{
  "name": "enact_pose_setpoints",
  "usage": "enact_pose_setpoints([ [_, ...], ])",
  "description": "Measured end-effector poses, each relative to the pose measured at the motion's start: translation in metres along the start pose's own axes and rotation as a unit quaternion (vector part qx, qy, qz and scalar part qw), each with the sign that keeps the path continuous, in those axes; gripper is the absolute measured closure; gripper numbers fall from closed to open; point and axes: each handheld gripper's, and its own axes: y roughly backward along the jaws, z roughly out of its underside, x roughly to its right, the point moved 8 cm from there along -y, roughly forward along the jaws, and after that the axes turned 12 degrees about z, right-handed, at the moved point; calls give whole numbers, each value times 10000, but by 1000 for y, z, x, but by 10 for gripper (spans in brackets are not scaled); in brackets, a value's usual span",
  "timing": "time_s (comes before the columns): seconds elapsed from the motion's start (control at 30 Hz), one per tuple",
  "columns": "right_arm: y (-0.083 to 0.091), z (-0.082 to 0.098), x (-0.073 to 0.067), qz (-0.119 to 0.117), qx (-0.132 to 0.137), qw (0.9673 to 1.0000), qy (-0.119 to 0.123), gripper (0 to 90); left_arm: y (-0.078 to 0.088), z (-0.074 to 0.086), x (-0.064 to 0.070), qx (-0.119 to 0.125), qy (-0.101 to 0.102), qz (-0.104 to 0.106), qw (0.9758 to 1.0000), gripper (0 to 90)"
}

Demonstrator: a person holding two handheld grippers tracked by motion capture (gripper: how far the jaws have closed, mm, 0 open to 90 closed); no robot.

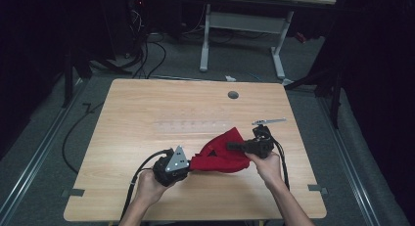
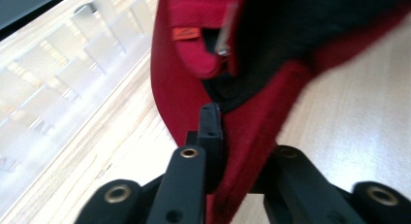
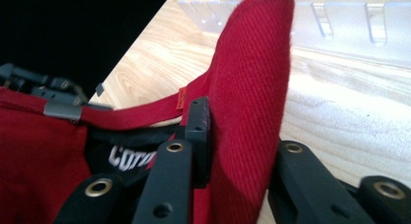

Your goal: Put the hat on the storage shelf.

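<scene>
Red cap (image 1: 219, 155) lies toward the table's (image 1: 147, 113) near edge, right of centre, pinched between both tools. Left gripper (image 2: 218, 136) clamps its edge; right gripper (image 3: 213, 132) clamps the red twill brim. Likely light; soft floppy crown, stiffer curved brim (best hold). Black lining, fabric strap with metal buckle (image 3: 62, 110).

Black left gripper (image 1: 192, 163) with grey triangular plate, black right gripper (image 1: 230, 146), brass-ringed screw holes, black cables

White lettering (image 3: 127, 157) inside the red cap (image 3: 252, 88) is half hidden.
</scene>
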Motion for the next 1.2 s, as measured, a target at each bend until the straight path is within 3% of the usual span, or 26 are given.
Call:
enact_pose_setpoints([
  [0.07,0,-4,4,-8,160,9998,-137,668,1,3,3,-128,-62,11,9999,854],
  [0.2,8,-11,9,64,479,9985,-267,594,5,4,4,-155,-82,-13,9998,858],
  [0.23,16,-15,16,156,718,9965,-392,547,6,3,3,-116,-57,-40,9999,858],
  [0.3,21,-17,19,204,831,9953,-453,521,12,-2,2,9,27,-52,10000,858],
  [0.33,30,-20,25,325,1063,9927,-467,472,16,-5,1,63,49,-79,9999,858],
  [0.4,33,-20,28,392,1150,9916,-452,451,17,-6,0,54,48,-107,9999,858],
  [0.43,35,-19,33,575,1227,9900,-399,433,18,-6,-3,67,88,-184,9998,858],
  [0.6,40,-10,48,805,1427,9850,-545,408,33,-10,-13,337,294,-331,9985,857],
  [0.67,39,-8,51,915,1416,9845,-479,406,35,-11,-16,392,335,-373,9980,857],
  [0.73,34,1,57,1212,1338,9829,-350,403,39,-15,-20,461,370,-451,9972,857],
  [0.77,25,12,64,1495,1181,9815,-197,402,40,-18,-22,535,434,-478,9965,856],
  [0.8,25,12,64,1495,1181,9815,-197,402,41,-21,-25,598,468,-493,9959,856],
  [0.83,12,26,73,1860,971,9777,19,402,43,-26,-30,746,551,-544,9942,856],
  [0.87,12,26,73,1860,971,9777,19,402,43,-26,-30,746,551,-544,9942,856],
  [0.9,4,36,78,2105,848,9737,195,392,45,-29,-35,869,629,-572,9926,856],
  [0.93,4,36,78,2105,848,9737,195,392,45,-29,-35,869,629,-572,9926,856],
  [1.03,-7,50,91,2624,694,9613,479,386,44,-31,-46,979,812,-680,9895,856],
  [1.2,-12,64,102,3073,609,9480,562,380,49,-44,-55,1199,950,-790,9851,856],
])
